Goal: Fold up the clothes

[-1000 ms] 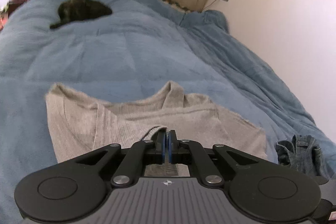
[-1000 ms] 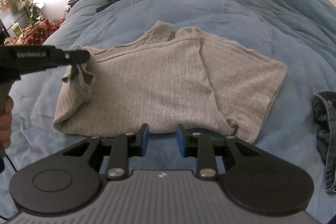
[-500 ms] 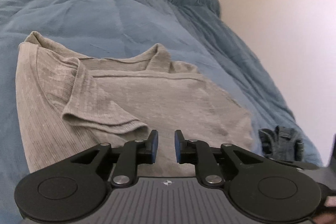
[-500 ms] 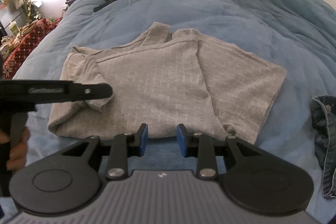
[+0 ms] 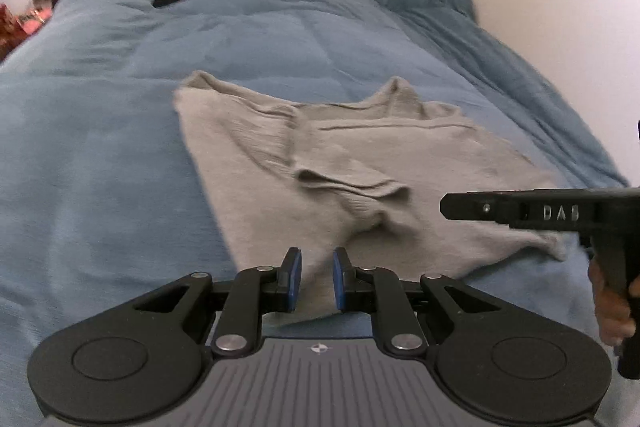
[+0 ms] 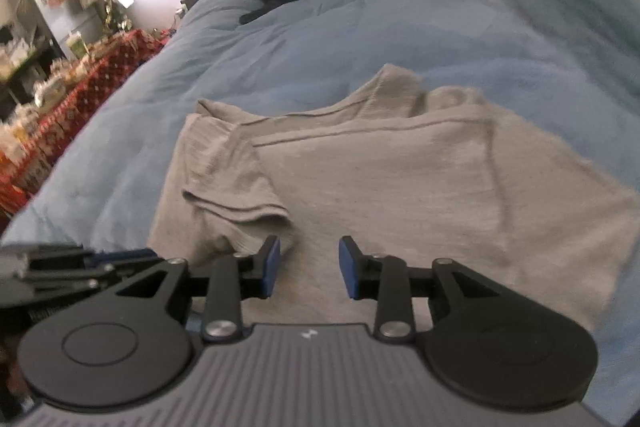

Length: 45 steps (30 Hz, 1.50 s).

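You are tilting your left claw (image 5: pixel 316 277) down over the near edge of the grey ribbed knit top (image 5: pixel 360 163), pads slightly parted and gripping nothing. The top is lying flat on the blue quilted bed cover (image 5: pixel 100 155), sleeve folded inward. Your right claw (image 6: pixel 309 267) is angling down over the cloth, opening wider, also empty.

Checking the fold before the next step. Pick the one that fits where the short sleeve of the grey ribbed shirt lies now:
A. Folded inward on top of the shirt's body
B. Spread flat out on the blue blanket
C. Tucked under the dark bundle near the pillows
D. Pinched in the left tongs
A: the short sleeve lies folded over the body of the grey ribbed shirt, and both tongs are empty.
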Each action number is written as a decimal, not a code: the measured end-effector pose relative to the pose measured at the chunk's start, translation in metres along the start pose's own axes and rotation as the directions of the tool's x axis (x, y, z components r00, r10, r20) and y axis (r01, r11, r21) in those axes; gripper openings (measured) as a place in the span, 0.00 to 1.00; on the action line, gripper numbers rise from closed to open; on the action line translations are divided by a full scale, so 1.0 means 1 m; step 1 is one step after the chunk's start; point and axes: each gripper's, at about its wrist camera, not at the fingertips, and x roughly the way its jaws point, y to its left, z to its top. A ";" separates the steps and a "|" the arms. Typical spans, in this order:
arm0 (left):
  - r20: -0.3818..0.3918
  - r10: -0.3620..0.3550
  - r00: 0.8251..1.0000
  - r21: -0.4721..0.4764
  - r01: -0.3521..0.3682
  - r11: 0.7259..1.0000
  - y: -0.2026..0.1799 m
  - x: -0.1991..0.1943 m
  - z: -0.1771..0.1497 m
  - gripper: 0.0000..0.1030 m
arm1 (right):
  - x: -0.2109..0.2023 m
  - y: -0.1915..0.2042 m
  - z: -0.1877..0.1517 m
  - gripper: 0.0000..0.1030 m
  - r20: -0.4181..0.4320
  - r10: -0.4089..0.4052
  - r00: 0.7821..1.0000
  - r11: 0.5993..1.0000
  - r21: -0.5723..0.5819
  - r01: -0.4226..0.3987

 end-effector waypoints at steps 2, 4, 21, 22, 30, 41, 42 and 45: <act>0.005 -0.005 1.000 -0.010 0.005 1.000 0.007 0.001 -0.001 0.14 | 0.009 0.002 -0.001 0.35 -0.020 0.021 1.000 0.999 0.036 -0.020; 0.003 -0.033 0.999 -0.052 0.033 0.998 0.014 0.003 -0.003 0.15 | 0.021 0.004 -0.002 0.35 -0.051 0.033 0.998 0.997 0.068 -0.030; -0.039 -0.059 0.997 -0.074 0.056 0.996 0.025 0.016 -0.013 0.15 | 0.040 0.005 -0.008 0.03 -0.106 -0.077 0.991 0.996 0.038 0.081; -0.041 -0.058 0.997 -0.078 0.055 0.995 0.025 0.016 -0.013 0.15 | 0.041 0.001 -0.009 0.03 -0.110 -0.068 0.992 0.995 0.058 0.075; -0.018 -0.060 0.998 -0.116 0.057 0.992 0.028 0.000 -0.011 0.15 | 0.007 0.016 0.002 0.19 -0.044 -0.087 0.995 0.993 -0.080 0.083; 0.029 -0.026 0.999 -0.188 0.031 0.982 0.051 -0.015 -0.001 0.15 | 0.054 0.107 0.021 0.35 -0.043 -0.008 0.999 0.895 -0.446 -0.012; 0.029 -0.027 0.999 -0.190 0.032 0.981 0.053 -0.015 -0.001 0.15 | 0.061 0.111 0.019 0.35 -0.057 -0.018 0.998 0.886 -0.463 -0.011; 0.028 -0.026 0.999 -0.193 0.031 0.981 0.056 -0.015 0.000 0.15 | 0.076 0.118 0.015 0.23 -0.047 -0.055 0.997 0.868 -0.496 0.024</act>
